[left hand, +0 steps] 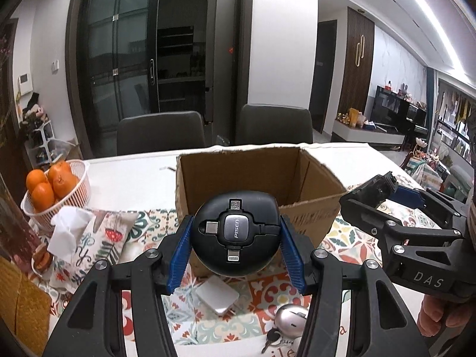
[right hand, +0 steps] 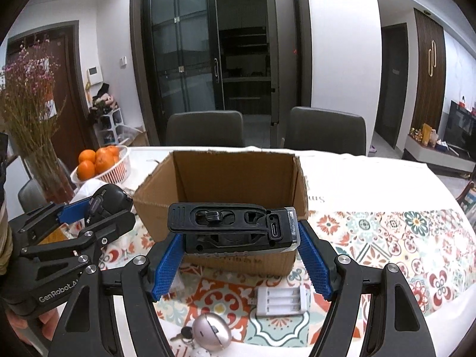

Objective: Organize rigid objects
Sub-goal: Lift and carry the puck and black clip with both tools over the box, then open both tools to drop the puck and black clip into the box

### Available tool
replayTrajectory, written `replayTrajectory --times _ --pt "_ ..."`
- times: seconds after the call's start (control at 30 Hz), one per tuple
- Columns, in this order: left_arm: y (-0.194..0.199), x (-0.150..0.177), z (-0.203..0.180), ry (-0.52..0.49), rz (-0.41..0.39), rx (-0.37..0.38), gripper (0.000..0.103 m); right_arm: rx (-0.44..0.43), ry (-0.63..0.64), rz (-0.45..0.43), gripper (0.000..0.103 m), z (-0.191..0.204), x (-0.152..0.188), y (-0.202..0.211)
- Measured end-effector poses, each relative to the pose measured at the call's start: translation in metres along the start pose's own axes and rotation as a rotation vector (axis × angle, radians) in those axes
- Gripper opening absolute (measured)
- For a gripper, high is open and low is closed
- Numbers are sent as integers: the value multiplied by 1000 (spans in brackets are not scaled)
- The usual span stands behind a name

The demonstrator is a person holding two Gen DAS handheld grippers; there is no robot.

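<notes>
My left gripper (left hand: 235, 238) is closed on a round black Pisen cable reel (left hand: 235, 233); the blue pads (left hand: 181, 253) press its two sides, and its face with the four plug tips fills the centre of the left wrist view. It hangs clear of the table, in front of the near wall of the open cardboard box (left hand: 312, 184), which stands just beyond it in mid-frame.

My right gripper (right hand: 239, 255) is closed on a black rectangular gadget with a USB-C port and a silver end (right hand: 232, 229), held crosswise between the blue pads (right hand: 314, 264), a little below the centre of the right wrist view. It too is off the table, before the same cardboard box (right hand: 238, 175). What the gadget is exactly, I cannot tell.

On the patterned tablecloth (right hand: 386, 238) beneath my fingers lie a white battery charger (right hand: 279, 300), lower centre, and a silver egg-shaped item (right hand: 211, 335) with a small key (right hand: 186, 332) beside it at the bottom edge. In the left wrist view a flat white adapter-like block (left hand: 218, 297) lies under the reel, near the same silver egg (left hand: 291, 322).

A white basket of oranges (left hand: 58, 190) sits at the left, a tissue pouch (left hand: 89, 238) just below it. In the right wrist view a vase of dried flowers (right hand: 32, 119) stands at far left. Two grey chairs (right hand: 205, 128) face the table's far side.
</notes>
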State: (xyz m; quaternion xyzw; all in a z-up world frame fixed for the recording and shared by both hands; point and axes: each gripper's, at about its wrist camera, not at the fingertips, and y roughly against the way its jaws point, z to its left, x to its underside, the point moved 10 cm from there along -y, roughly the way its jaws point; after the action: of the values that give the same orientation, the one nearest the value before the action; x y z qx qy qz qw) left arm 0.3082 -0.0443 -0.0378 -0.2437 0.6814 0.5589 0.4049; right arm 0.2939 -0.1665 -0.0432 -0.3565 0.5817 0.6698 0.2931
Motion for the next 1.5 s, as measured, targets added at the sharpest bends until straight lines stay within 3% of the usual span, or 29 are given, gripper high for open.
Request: replayTrajectory --times 0.27,0.77,1.5 --pt "-6 -24 -1 -5 -15 11 55 1 -6 -23 74 -4 -20 -2" --pt "-34 -51 9 -9 5 -15 55 -6 -15 19 74 -12 -44 -34" --pt "-106 -48 22 -6 169 -19 55 -9 -25 171 74 -25 -41 -98"
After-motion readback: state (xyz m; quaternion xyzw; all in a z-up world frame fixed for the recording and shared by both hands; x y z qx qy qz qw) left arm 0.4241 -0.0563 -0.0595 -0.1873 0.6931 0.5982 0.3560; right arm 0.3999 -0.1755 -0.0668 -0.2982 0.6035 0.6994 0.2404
